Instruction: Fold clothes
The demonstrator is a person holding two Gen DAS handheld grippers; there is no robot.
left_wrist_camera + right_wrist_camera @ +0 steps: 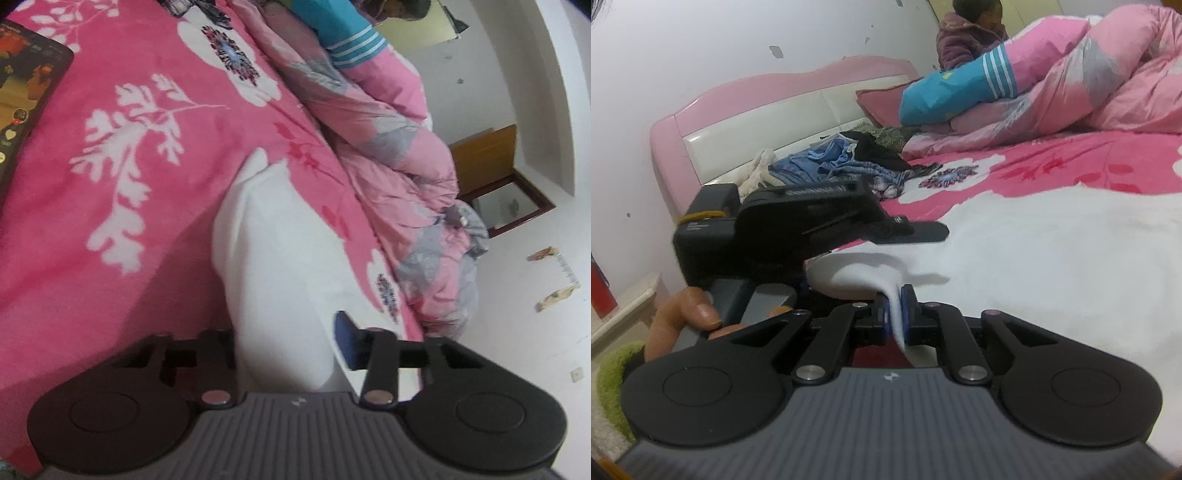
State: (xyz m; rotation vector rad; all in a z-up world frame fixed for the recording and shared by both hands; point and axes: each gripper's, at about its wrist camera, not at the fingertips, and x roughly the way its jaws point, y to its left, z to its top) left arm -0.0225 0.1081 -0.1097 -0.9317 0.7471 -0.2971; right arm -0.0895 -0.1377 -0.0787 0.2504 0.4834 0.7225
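Observation:
A white fleece garment (280, 251) lies spread on the pink flowered bedsheet (110, 203). In the left wrist view a thick fold of it fills the gap between the jaws of my left gripper (286, 328). The blue pad (343, 336) on the right presses against the cloth, and the other finger is hidden behind it. The right wrist view shows that gripper from the side, its upper finger (923, 232) lying on top of the white garment (1052, 258). My right gripper (896, 314) is shut on a thin edge of the same cloth, which stands pinched between its two pads.
A pink and grey quilt (406, 184) and a blue striped pillow (343, 33) are heaped along the far side. Loose clothes (842, 162) lie by the pink headboard (775, 107). A lit phone (22, 92) rests on the sheet. A person (971, 37) sits beyond the bed. A hand (687, 314) holds the left gripper.

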